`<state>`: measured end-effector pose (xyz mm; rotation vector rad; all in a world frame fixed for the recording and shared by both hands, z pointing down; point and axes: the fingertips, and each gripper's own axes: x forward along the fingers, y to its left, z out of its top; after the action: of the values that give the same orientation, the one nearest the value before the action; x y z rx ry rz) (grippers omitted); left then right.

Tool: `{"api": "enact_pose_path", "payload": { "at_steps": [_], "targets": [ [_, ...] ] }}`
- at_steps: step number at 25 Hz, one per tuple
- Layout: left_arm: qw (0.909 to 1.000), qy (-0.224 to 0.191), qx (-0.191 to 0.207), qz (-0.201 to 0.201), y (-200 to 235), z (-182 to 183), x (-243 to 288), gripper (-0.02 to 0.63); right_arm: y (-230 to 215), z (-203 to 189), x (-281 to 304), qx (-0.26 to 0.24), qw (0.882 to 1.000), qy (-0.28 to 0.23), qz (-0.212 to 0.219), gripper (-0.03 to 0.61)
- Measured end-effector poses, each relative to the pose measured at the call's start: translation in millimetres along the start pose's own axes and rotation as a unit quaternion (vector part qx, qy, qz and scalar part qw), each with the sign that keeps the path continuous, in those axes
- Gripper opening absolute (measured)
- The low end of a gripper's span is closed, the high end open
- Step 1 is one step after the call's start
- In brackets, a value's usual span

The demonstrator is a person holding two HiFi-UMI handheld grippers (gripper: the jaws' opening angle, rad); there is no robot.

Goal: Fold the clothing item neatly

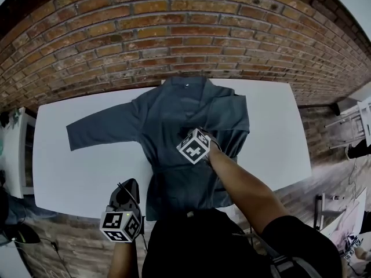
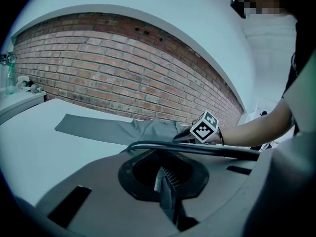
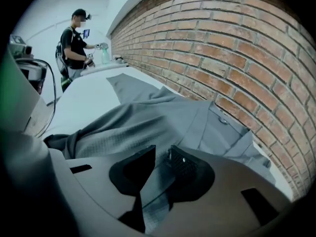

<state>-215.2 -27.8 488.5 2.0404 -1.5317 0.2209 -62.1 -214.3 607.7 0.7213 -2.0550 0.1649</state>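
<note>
Pointing down at the grey shirt (image 1: 174, 114), the right gripper (image 3: 160, 154) has jaws narrowly apart. The left gripper (image 2: 164, 176) has jaws together, empty

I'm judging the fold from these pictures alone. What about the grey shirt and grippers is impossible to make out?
- Head view: the folded-over cuff of the dark grey button-up shirt, covered by the right gripper and forearm.
- Left gripper view: the shirt's lower half, behind the left gripper itself and a black cable.
- Right gripper view: items beside the distant person, too small.
</note>
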Motion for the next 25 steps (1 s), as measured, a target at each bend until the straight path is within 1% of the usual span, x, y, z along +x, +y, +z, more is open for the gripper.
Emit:
{"api": "enact_pose_path", "payload": {
  "at_steps": [1, 3, 5, 7, 9, 11, 13, 14, 16, 19, 21, 25],
  "targets": [
    [1.0000, -0.002, 0.002, -0.002, -0.6, 1.9, 0.9, -0.009, 3.9, 2.4, -1.2, 0.010, 1.000, -0.008, 0.013, 0.095],
    [1.0000, 0.000, 0.003, -0.006, -1.0, 2.8, 2.7, -0.009, 8.3, 7.6, -5.0, 0.032, 0.999, -0.026, 0.031, 0.127],
    [0.9999, 0.004, 0.004, -0.010, -1.1, 1.7, 4.7, -0.009, 5.8, 12.6, -11.1, 0.062, 0.996, -0.050, 0.037, 0.129],
    [0.9999, 0.002, 0.006, -0.014, -2.6, 3.4, 7.2, -0.009, -5.2, 13.3, -23.3, 0.118, 0.989, -0.077, 0.036, 0.129],
    [0.9998, -0.001, 0.010, -0.018, -4.1, 6.4, 9.8, -0.009, -25.1, 7.1, -39.3, 0.191, 0.976, -0.102, 0.027, 0.127],
    [0.9997, -0.003, 0.014, -0.020, -5.0, 8.3, 12.3, -0.009, -49.2, -6.5, -53.9, 0.262, 0.958, -0.120, 0.006, 0.127],
    [0.9996, -0.002, 0.015, -0.023, -6.4, 8.9, 14.6, -0.009, -68.9, -26.7, -62.5, 0.314, 0.942, -0.118, -0.020, 0.127],
    [0.9996, -0.001, 0.014, -0.024, -7.0, 8.3, 15.3, -0.009, -74.7, -38.0, -63.8, 0.329, 0.937, -0.109, -0.032, 0.127],
    [0.9996, 0.002, 0.013, -0.026, -8.4, 7.4, 16.3, -0.009, -77.7, -58.6, -61.7, 0.346, 0.933, -0.086, -0.047, 0.127],
    [0.9995, 0.003, 0.015, -0.028, -9.8, 8.7, 17.8, -0.009, -71.7, -75.6, -54.1, 0.372, 0.925, -0.070, -0.047, 0.127],
    [0.9995, 0.002, 0.016, -0.028, -8.7, 10.2, 17.7, -0.009, -68.1, -78.7, -49.6, 0.396, 0.914, -0.071, -0.039, 0.127],
    [0.9996, 0.004, 0.019, -0.020, -0.7, 9.8, 15.3, -0.009, -68.3, -70.5, -44.6, 0.443, 0.891, -0.093, -0.022, 0.127]
  ]
}}
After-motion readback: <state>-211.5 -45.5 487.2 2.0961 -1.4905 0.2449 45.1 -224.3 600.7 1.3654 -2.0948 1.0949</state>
